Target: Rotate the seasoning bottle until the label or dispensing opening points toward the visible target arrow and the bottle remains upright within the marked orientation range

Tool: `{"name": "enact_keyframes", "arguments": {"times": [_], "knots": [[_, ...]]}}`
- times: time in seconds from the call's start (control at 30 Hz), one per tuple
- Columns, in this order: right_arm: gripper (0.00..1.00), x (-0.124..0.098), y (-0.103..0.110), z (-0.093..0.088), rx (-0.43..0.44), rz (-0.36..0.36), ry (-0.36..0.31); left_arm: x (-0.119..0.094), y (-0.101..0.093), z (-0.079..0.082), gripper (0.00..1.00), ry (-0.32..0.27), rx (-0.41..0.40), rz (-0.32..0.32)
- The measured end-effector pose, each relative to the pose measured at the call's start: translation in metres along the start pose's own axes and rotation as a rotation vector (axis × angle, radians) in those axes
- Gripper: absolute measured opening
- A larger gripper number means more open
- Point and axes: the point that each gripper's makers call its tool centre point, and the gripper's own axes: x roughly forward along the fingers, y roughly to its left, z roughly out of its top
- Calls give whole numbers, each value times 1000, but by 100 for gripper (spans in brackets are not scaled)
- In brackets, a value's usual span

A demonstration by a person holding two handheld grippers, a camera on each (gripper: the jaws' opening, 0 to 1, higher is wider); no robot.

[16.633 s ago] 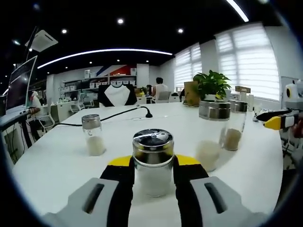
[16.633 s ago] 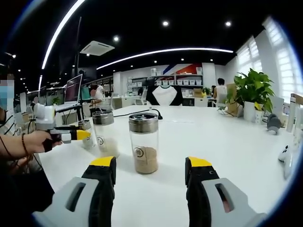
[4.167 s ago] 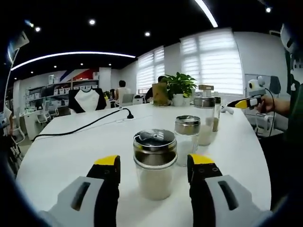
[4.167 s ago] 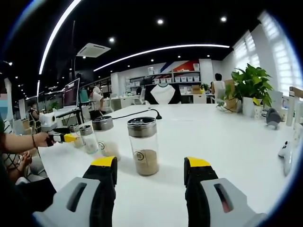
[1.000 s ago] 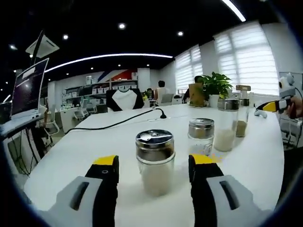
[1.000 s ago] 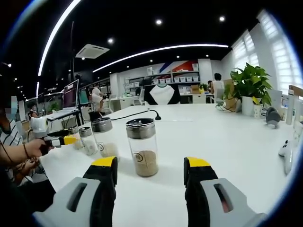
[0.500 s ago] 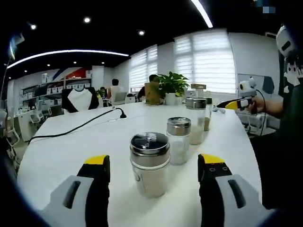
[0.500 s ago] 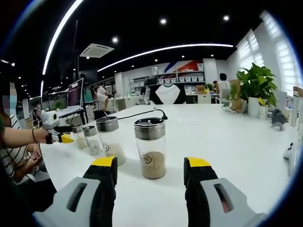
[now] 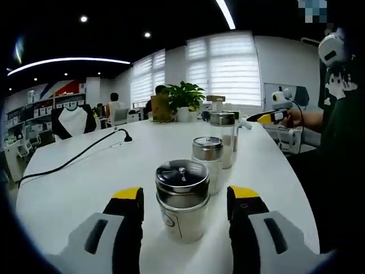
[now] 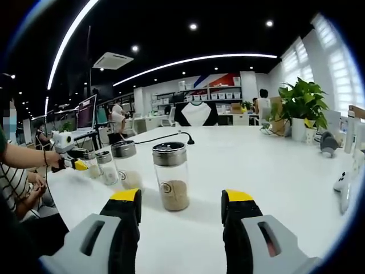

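Note:
A short glass seasoning bottle (image 9: pixel 182 201) with white powder and a metal shaker lid stands upright on the white table (image 9: pixel 85 182). It sits between the jaws of my left gripper (image 9: pixel 185 195), which is open, with a small gap on each side. A label edge shows low on its left side. In the right gripper view, a taller bottle (image 10: pixel 171 177) of brown seasoning with a round label stands upright just ahead of my open right gripper (image 10: pixel 181 197). My left gripper (image 10: pixel 73 164) shows far left there, held by a hand.
Behind the near bottle stand a second short bottle (image 9: pixel 207 162) and a tall one (image 9: pixel 222 140). A person at the right holds my right gripper (image 9: pixel 267 117). A black cable (image 9: pixel 80 157) crosses the table. A potted plant (image 10: pixel 305 108) and a mouse (image 10: pixel 342 182) sit at the right.
The left view has swung around the short bottle, whose lid now shows its shaker top, and the left jaws stand slightly closer together. The right view has drawn back a little from the brown bottle.

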Motion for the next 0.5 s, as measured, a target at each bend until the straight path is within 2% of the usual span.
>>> {"name": "enact_keyframes", "arguments": {"times": [0.07, 0.27, 0.5], "knots": [[57, 0, -2, 3, -1, -4, -6, 0, 0, 1, 51, -12, -26, -6], [57, 2, 2, 7, -4, 2, -16, -2, -2, 1, 37, -12, -28, -26], [57, 5, 9, 4, 3, 15, -10, -4, -1, 1, 37, -20, -25, -2]]}}
